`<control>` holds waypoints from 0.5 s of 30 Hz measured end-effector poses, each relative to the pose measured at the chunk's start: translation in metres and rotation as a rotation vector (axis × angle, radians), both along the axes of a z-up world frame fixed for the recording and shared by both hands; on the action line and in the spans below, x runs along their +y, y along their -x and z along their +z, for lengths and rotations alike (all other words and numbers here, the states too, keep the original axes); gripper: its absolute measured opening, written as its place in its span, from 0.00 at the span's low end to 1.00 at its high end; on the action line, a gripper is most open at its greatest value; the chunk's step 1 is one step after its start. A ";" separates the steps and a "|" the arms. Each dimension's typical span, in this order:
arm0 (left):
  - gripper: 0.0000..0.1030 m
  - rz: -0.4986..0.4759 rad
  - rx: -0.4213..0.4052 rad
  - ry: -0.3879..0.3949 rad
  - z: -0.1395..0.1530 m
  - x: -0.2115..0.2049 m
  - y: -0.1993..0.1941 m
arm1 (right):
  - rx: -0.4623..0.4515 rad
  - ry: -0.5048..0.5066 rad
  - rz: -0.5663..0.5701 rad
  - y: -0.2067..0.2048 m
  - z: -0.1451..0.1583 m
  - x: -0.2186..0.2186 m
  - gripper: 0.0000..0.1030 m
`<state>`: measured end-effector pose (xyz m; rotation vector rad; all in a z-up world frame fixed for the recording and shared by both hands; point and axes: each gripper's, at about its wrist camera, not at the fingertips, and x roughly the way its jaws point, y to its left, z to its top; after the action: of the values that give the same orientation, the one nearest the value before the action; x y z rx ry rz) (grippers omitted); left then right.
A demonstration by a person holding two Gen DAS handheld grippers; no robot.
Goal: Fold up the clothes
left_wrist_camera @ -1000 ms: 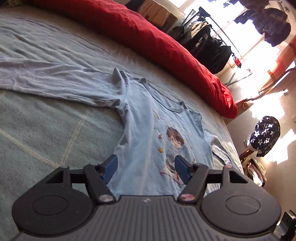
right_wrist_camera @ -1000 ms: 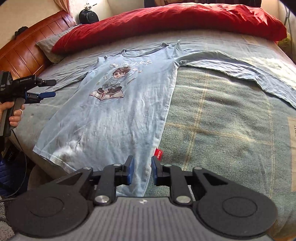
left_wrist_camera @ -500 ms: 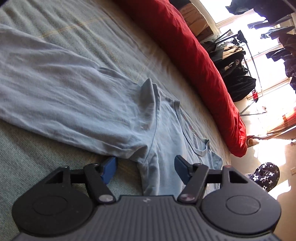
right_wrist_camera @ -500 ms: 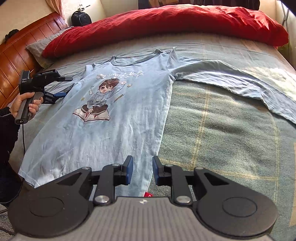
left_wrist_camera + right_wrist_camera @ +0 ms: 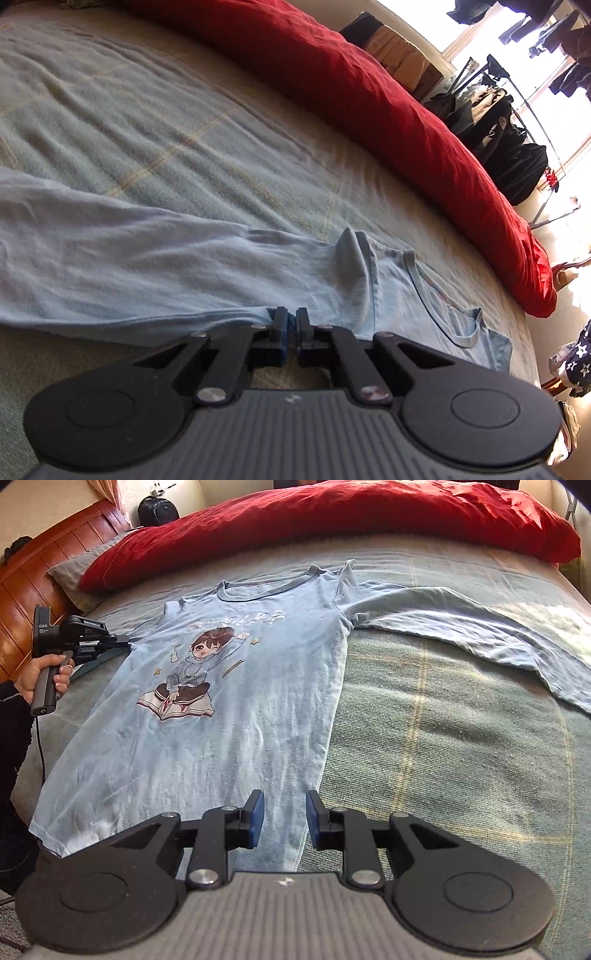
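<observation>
A light blue long-sleeved shirt point(image 5: 236, 709) lay flat, print side up, on the grey-green blanket point(image 5: 443, 768) of the bed. Its long axis ran from the hem nearest me up to the collar point(image 5: 266, 587), which pointed at the red duvet point(image 5: 332, 513) along the far side. One sleeve point(image 5: 472, 624) stretched out to my right, across the body's line.

Only my right wrist view showed the whole shirt and its cartoon print point(image 5: 192, 675) of a seated child on a book. There my right claw point(image 5: 283, 821) hung released over the hem, its blue pads apart, holding nothing. That view also showed my left hand point(image 5: 44, 675) gripping the handle of my left claw point(image 5: 123, 642) at the shirt's left armpit edge, beside the wooden headboard point(image 5: 33, 579).

My left wrist view sat low and close. It showed my left claw point(image 5: 290, 326) clenched on a pinch of cloth where sleeve point(image 5: 129, 266) met body, which the other view left too small to tell. It also showed dark clothes on a rack point(image 5: 506, 147) by a bright window.
</observation>
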<state>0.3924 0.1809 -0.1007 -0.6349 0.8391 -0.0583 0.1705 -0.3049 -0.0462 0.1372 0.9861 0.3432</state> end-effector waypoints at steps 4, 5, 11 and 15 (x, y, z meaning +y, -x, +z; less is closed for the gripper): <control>0.07 -0.060 0.021 0.051 0.001 0.000 0.021 | -0.003 -0.008 0.003 0.007 0.001 0.000 0.31; 0.09 -0.074 0.020 0.058 0.002 -0.001 0.029 | -0.004 -0.009 0.005 0.009 0.002 0.001 0.31; 0.17 -0.159 0.056 0.090 -0.001 -0.007 0.079 | -0.003 -0.014 0.016 0.016 0.004 0.006 0.31; 0.23 -0.212 0.071 0.056 -0.002 -0.017 0.106 | -0.013 -0.028 0.032 0.021 0.008 0.011 0.31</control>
<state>0.2865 0.1643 -0.1023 -0.6010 0.9743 -0.2535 0.1498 -0.2940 -0.0383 0.1443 0.9713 0.3864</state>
